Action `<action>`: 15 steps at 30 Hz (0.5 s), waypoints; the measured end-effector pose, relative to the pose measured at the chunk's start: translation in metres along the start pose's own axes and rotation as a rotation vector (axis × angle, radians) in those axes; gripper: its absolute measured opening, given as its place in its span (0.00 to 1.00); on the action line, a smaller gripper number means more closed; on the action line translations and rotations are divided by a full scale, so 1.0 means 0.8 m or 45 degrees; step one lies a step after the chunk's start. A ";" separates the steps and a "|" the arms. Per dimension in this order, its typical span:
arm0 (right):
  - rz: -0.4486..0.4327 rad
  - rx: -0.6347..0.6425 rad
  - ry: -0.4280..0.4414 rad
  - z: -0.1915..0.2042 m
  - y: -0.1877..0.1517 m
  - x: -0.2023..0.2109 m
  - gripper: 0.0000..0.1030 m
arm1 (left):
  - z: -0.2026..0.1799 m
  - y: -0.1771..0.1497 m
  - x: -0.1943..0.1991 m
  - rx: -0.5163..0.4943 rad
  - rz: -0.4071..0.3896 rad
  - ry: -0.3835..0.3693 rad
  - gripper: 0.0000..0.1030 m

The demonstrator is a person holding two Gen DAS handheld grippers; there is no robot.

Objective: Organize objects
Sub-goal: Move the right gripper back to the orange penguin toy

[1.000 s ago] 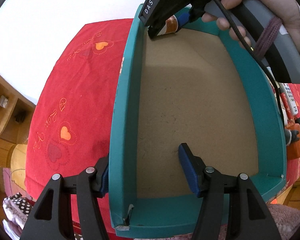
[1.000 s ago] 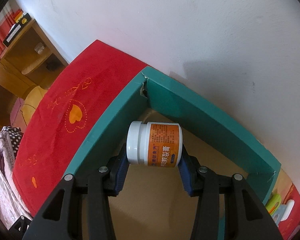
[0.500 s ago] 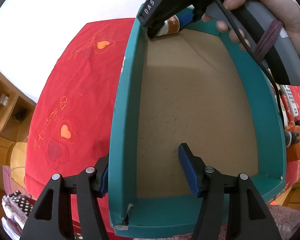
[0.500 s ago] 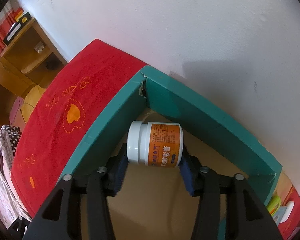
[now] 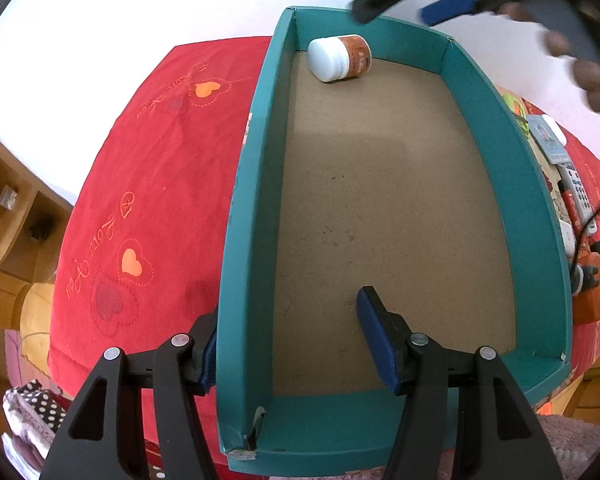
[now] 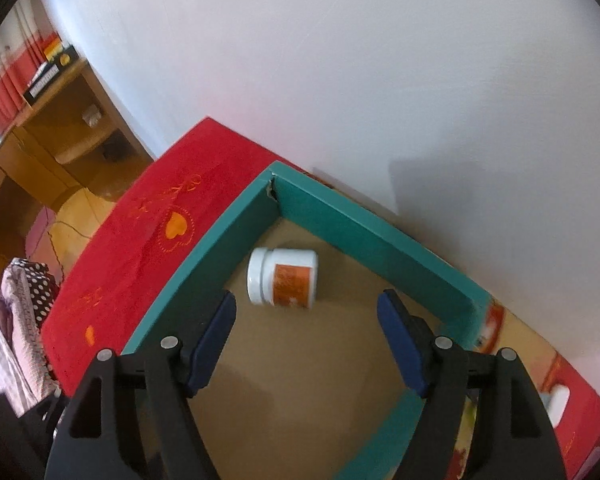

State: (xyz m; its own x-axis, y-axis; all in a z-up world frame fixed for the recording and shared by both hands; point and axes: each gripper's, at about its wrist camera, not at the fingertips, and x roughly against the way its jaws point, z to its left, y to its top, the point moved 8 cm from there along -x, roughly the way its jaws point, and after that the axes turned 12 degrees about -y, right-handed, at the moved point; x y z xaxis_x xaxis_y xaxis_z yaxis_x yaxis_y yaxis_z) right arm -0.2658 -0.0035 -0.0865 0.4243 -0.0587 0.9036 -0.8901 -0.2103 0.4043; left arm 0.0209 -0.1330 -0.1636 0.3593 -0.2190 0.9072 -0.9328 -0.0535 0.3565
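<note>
A white jar with an orange label (image 5: 339,57) (image 6: 284,278) lies on its side in the far left corner of the teal box (image 5: 252,200) (image 6: 364,236), touching nothing but the brown floor. My right gripper (image 6: 307,300) hangs above and just short of it. Its jaws are opening and nothing is between them. In the left wrist view it is a blur at the top right, with one blue pad (image 5: 448,10) showing. My left gripper (image 5: 288,312) stands open astride the box's left wall. One pad is outside against the wall, the other inside and apart from it.
The box rests on a red cloth with hearts (image 5: 148,184) beside a white wall. Right of the box lie a remote control (image 5: 576,192), a card (image 5: 546,140) and an orange object (image 5: 588,304). A wooden shelf (image 5: 12,208) and spotted fabric (image 5: 32,404) are at the left.
My right gripper has let go of the jar, opened and risen back from it. The jar now lies free in the box's corner. The left gripper has not moved.
</note>
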 end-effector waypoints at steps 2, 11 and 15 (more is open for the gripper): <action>-0.023 -0.022 0.004 -0.013 -0.007 0.020 0.72 | -0.001 0.000 0.000 -0.001 0.000 0.001 0.60; -0.111 -0.180 0.015 -0.074 -0.072 0.111 0.72 | 0.000 0.001 0.001 -0.003 0.011 -0.001 0.60; -0.077 -0.263 -0.008 -0.093 -0.121 0.116 0.72 | 0.002 0.004 -0.002 -0.003 0.017 -0.001 0.60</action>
State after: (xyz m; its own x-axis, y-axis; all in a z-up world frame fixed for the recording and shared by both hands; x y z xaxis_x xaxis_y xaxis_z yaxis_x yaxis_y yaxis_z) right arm -0.1527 0.0839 -0.0310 0.4786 -0.0584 0.8761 -0.8778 -0.0089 0.4789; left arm 0.0173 -0.1348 -0.1640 0.3467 -0.2204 0.9117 -0.9374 -0.0485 0.3448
